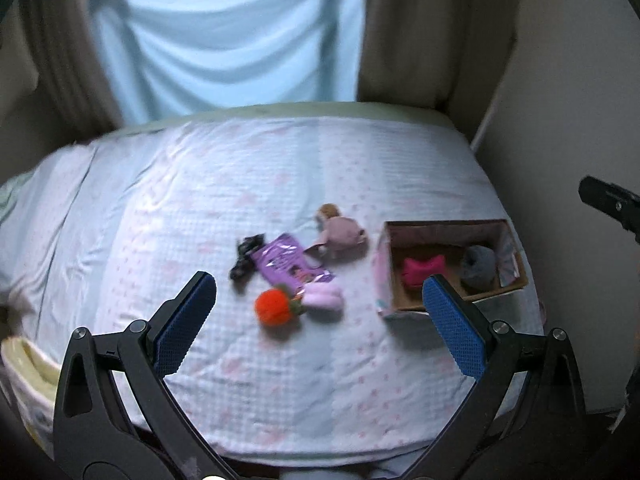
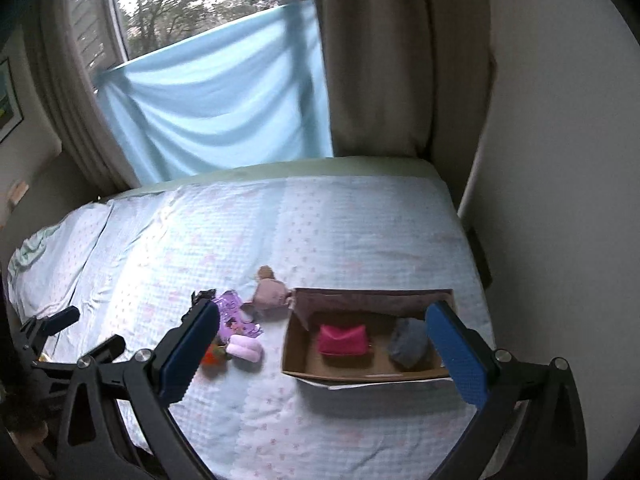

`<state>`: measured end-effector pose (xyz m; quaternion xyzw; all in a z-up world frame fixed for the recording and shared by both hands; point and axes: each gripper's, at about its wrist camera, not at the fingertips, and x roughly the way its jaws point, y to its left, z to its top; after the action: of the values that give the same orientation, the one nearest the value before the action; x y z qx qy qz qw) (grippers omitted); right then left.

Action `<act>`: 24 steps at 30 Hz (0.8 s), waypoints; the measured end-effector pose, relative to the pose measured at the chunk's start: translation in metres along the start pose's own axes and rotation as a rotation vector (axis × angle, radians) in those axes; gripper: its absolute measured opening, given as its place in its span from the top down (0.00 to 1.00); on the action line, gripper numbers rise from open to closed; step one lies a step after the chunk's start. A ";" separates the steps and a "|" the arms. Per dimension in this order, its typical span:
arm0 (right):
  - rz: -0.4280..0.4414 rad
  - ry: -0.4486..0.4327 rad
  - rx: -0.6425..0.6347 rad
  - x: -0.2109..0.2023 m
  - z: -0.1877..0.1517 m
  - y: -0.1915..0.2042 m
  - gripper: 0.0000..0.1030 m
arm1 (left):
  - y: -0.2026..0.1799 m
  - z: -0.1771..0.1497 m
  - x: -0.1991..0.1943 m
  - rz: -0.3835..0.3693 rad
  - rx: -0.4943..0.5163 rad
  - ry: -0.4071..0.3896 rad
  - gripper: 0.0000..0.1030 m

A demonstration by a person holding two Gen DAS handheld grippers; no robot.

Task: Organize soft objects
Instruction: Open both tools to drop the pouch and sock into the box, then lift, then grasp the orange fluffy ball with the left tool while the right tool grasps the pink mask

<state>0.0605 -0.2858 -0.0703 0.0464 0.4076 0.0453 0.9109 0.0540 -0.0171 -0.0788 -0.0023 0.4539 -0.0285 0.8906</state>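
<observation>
On the bed lie an orange plush fruit [image 1: 276,307], a pale pink soft roll [image 1: 323,296], a purple foil packet [image 1: 289,263], a black fabric piece [image 1: 245,258] and a doll in pink [image 1: 340,232]. A cardboard box [image 1: 448,230] at the right holds a magenta cat-shaped plush [image 1: 423,269] and a grey yarn ball [image 1: 478,266]. My left gripper [image 1: 320,320] is open and empty above the near bed. My right gripper [image 2: 324,350] is open and empty, near the box [image 2: 360,374]; the magenta plush [image 2: 343,340], yarn [image 2: 408,343], roll [image 2: 244,349] and doll [image 2: 270,290] show there.
The bed [image 1: 200,184] has a pale blue patterned cover. A light blue cloth [image 1: 224,40] hangs over the window behind, between brown curtains [image 1: 424,32]. A wall [image 2: 560,160] runs along the bed's right side. The left gripper [image 2: 60,336] shows at the right wrist view's left edge.
</observation>
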 end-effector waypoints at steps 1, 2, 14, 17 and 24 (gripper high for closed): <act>-0.001 -0.002 -0.012 0.000 -0.002 0.010 0.00 | 0.011 -0.002 0.000 0.002 -0.011 0.002 0.00; -0.003 -0.004 -0.021 0.000 -0.003 0.019 0.00 | 0.020 -0.004 0.001 0.006 -0.016 0.002 0.00; -0.014 0.003 0.003 0.044 -0.021 0.114 0.00 | 0.109 -0.014 0.060 -0.034 -0.008 0.073 0.00; -0.002 0.010 0.030 0.064 -0.024 0.131 0.00 | 0.118 -0.018 0.094 -0.059 -0.012 0.102 0.00; 0.033 0.062 0.069 0.140 -0.032 0.155 0.00 | 0.128 -0.037 0.174 -0.140 -0.048 0.184 0.00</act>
<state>0.1226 -0.1139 -0.1759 0.0832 0.4363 0.0475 0.8947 0.1322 0.1020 -0.2454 -0.0527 0.5329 -0.0798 0.8407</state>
